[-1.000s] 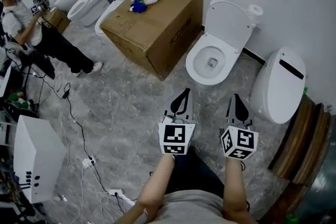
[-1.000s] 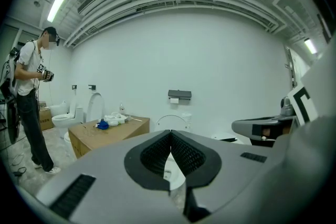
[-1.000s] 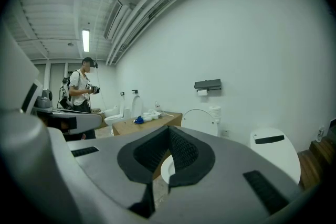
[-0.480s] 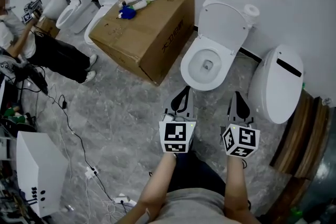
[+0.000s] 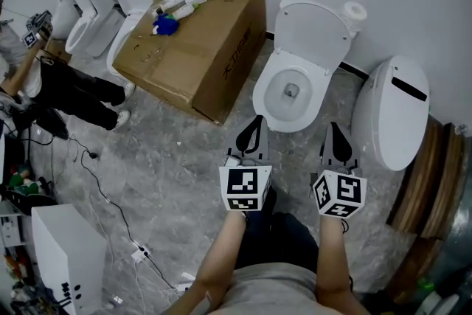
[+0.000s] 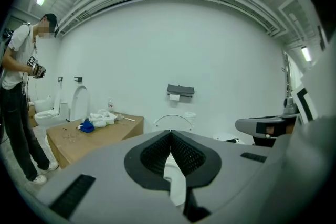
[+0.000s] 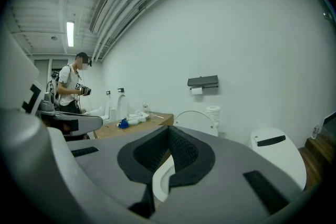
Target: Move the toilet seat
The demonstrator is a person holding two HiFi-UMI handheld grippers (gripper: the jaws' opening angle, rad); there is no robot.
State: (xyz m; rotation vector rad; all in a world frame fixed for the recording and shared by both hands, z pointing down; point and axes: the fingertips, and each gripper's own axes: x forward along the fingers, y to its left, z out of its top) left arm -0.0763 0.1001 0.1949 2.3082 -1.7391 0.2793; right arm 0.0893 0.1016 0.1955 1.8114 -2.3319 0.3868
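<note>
Fingers closed together, empty, on left gripper (image 5: 256,123) and right gripper (image 5: 334,127); in each gripper view they mostly hide the toilet (image 5: 274,85).

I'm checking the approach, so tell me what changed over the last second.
The left claw and the right claw advanced toward the open toilet. In the head view their tips now nearly reach its front rim. The cardboard box slid toward the picture's left. Nothing was grasped or released. Unchanged: both claws shut and empty, side by side, and the lid raised.
</note>
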